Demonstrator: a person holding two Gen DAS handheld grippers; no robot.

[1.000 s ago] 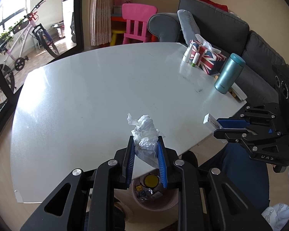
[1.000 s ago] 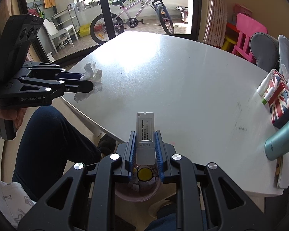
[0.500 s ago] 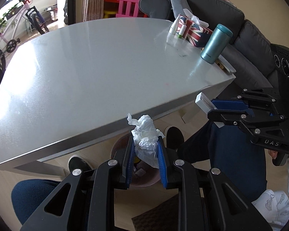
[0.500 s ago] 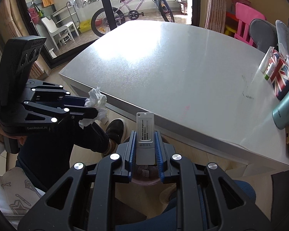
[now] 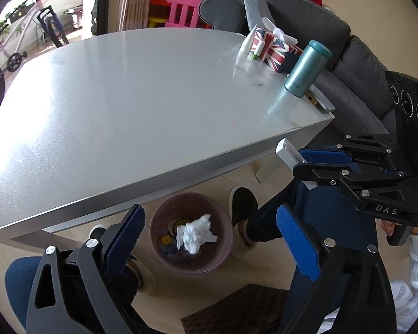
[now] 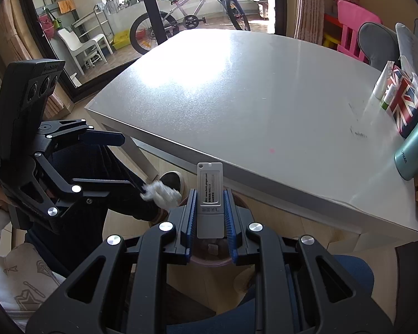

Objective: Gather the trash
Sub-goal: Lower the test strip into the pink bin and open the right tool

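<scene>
My left gripper hangs over a pink waste bin under the table's near edge, its jaws opening wide. A crumpled white tissue is loose below them, clear of both blue pads and inside the bin's outline. In the right wrist view the left gripper shows at the left, with the tissue just off its lower fingertip. My right gripper is shut on a small flat white packet, held upright above the bin's rim. The right gripper and packet hang to the right of the bin.
A grey table carries a flag-print tissue box, a teal flask and small tubes at its far right. A person's legs and shoes flank the bin. A brown mat lies near; sofa and pink chair stand behind.
My left gripper's jaws have sprung apart and let go of the tissue, which has dropped toward the bin. Both grippers came off the table edge and lower; the right still holds its packet.
</scene>
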